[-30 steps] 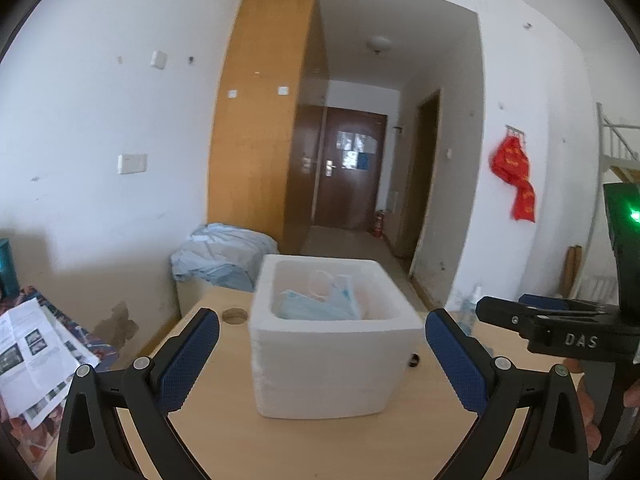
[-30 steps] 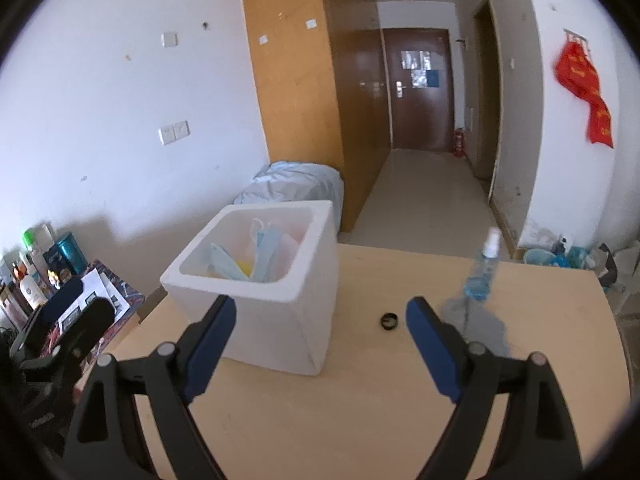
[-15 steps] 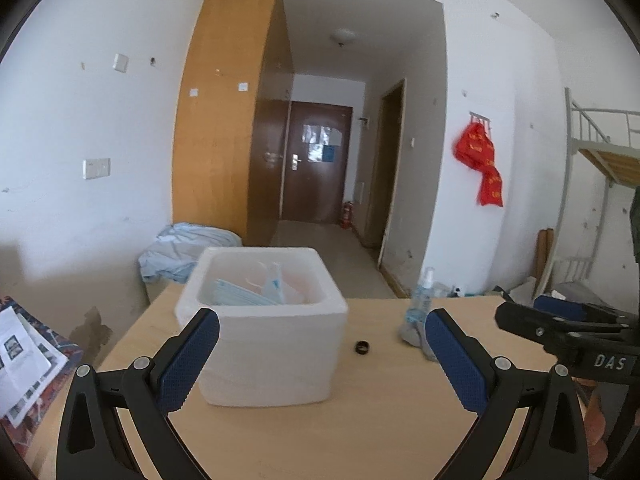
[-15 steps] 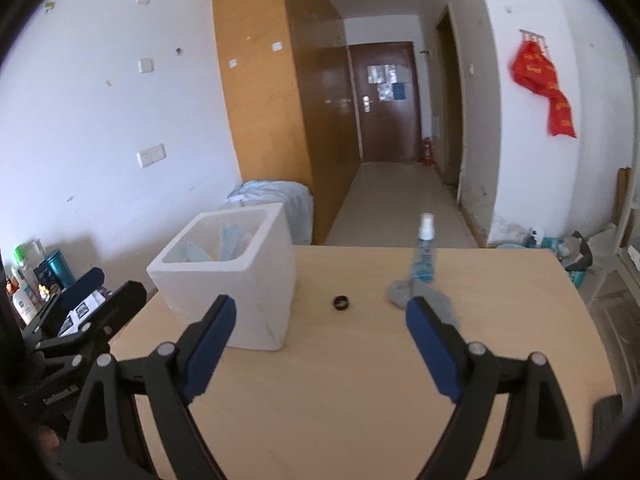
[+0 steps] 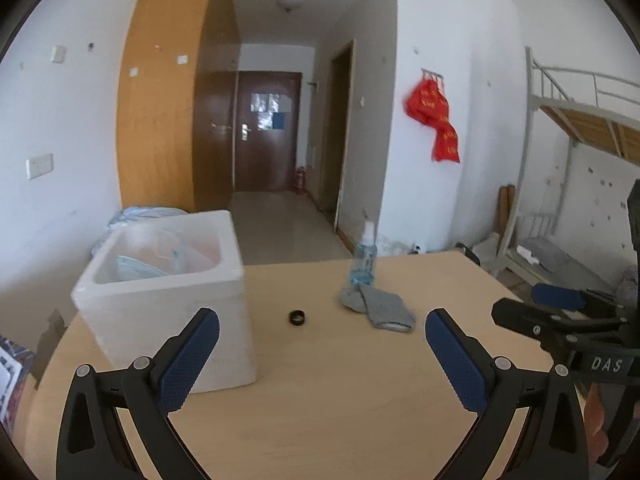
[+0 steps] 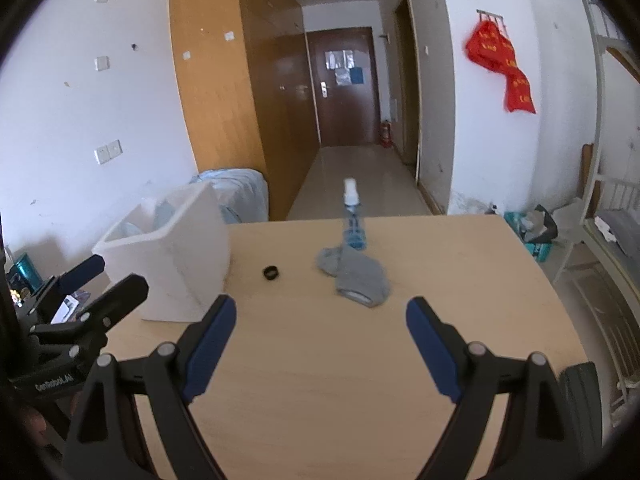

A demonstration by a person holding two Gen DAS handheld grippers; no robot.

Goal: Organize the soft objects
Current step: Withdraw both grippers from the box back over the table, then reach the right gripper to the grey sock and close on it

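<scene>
A white foam box [image 5: 168, 300] [image 6: 176, 264] stands on the left of the wooden table [image 5: 320, 400] [image 6: 320, 380], with blue face masks [image 5: 136, 268] lying inside it. Grey socks [image 5: 380, 308] [image 6: 356, 274] lie crumpled past the table's middle, just in front of a blue spray bottle [image 5: 363, 256] [image 6: 353, 220]. My left gripper [image 5: 322, 344] is open with nothing between its fingers, the box beside its left finger. My right gripper [image 6: 320, 332] is open and empty too, the socks straight ahead of it.
A small black ring [image 5: 297, 317] [image 6: 271, 272] lies on the table between box and socks. Crumpled light-blue cloth [image 6: 236, 188] lies beyond the table's far left edge. A metal bunk bed [image 5: 580, 128] stands at the right. Papers and bottles [image 6: 20, 276] sit at the left.
Both views have swung to the right: the foam box slid from centre to the left, and the socks, bottle and black ring came into view ahead. Both grippers stayed open.
</scene>
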